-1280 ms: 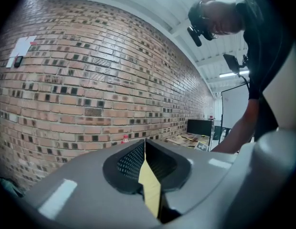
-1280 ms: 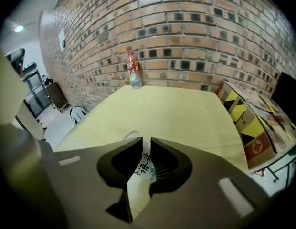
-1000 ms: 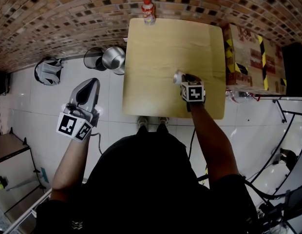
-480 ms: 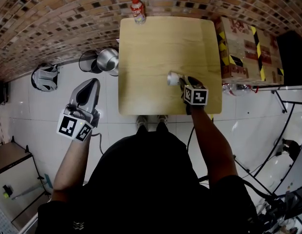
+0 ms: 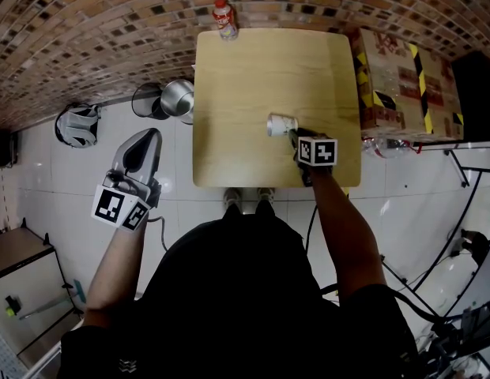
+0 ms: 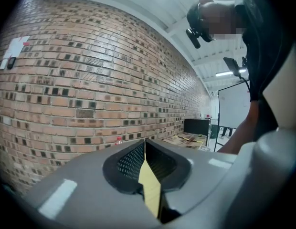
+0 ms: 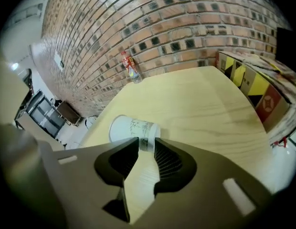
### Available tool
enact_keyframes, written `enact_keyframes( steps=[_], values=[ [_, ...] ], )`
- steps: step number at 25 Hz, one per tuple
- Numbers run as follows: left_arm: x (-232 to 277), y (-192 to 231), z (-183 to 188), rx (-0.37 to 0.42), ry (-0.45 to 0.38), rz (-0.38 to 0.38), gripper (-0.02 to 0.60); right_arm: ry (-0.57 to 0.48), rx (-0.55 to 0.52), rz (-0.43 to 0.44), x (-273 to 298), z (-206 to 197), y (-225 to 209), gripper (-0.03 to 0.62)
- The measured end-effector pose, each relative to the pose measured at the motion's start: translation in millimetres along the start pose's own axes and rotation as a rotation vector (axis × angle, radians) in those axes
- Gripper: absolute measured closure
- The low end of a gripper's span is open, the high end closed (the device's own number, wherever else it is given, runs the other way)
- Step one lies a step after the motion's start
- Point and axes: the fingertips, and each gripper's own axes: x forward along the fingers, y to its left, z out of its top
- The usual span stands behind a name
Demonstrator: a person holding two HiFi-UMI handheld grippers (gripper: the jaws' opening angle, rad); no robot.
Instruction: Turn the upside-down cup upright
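the right gripper (image 7: 147, 144) has its jaws partly spread and they have just been closing. the cup (image 7: 131, 128) lies on its side on the table (image 5: 261, 69), its narrow end right at the tips; no grip shows. its grey-green print is unreadable. far ahead stands a red-capped bottle (image 5: 223, 18), label too small to read. the left gripper (image 6: 144, 142), off the table, is pressed together and empty.
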Motion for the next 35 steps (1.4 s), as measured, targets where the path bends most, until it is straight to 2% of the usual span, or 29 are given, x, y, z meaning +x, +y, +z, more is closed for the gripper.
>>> enact_keyframes(
  steps=[4, 7, 10, 12, 13, 14, 17, 19, 25, 28, 30, 31, 32, 35],
  values=[
    [1.8, -3.0, 0.2, -0.003, 0.002, -0.008, 0.574, -0.033, -0.013, -0.017, -3.1, 7.6, 0.8, 0.496],
    [0.6, -2.7, -0.8, -0.005, 0.002, -0.004, 0.574, -0.065, -0.026, -0.018, -2.6, 20.3, 1.0, 0.376],
    [-2.8, 0.0, -1.1, -0.003, 0.005, 0.011, 0.574, -0.037, 0.007, 0.037, 7.8, 25.8, 4.9, 0.37],
    [-6.5, 1.8, -1.8, -0.001, 0.008, 0.02, 0.574, -0.019, 0.019, 0.059, 13.8, 26.9, 5.8, 0.392],
    [-9.1, 3.6, -2.1, -0.002, 0.009, 0.026, 0.574, -0.013, 0.006, 0.055, 15.4, 27.8, 6.3, 0.447],
    [-12.0, 6.0, -2.3, -0.002, 0.009, 0.033, 0.574, -0.008, -0.013, 0.048, 16.5, 28.8, 7.3, 0.471],
    [-19.6, 12.4, -3.5, -0.005, 0.012, 0.053, 0.574, 0.0, -0.062, 0.025, 19.2, 31.2, 11.5, 0.492],
    [-20.7, 12.7, -4.1, -0.006, 0.013, 0.058, 0.574, -0.003, -0.088, 0.002, 19.2, 32.9, 10.8, 0.592],
    [-18.1, 11.3, -4.5, -0.005, 0.012, 0.052, 0.574, -0.019, -0.131, -0.013, 20.2, 33.2, 12.8, 0.592],
    [-20.0, 10.7, -3.8, -0.007, 0.011, 0.051, 0.574, -0.113, -0.16, -0.013, 11.5, 50.0, 21.4, 0.588],
    [-19.4, 10.2, -5.1, -0.011, 0.014, 0.052, 0.574, -0.153, -0.223, 0.007, 7.7, 63.8, 33.9, 0.442],
    [-19.1, 10.0, -5.7, -0.014, 0.017, 0.052, 0.574, -0.151, -0.267, 0.017, 8.3, 67.8, 41.3, 0.422],
    [-19.4, 9.5, -6.1, -0.017, 0.019, 0.051, 0.574, -0.14, -0.313, 0.023, 10.0, 70.1, 49.0, 0.429],
    [-20.1, 7.8, -8.1, -0.019, 0.025, 0.057, 0.574, -0.121, -0.407, 0.053, 22.9, 73.6, 68.8, 0.506]
  ],
)
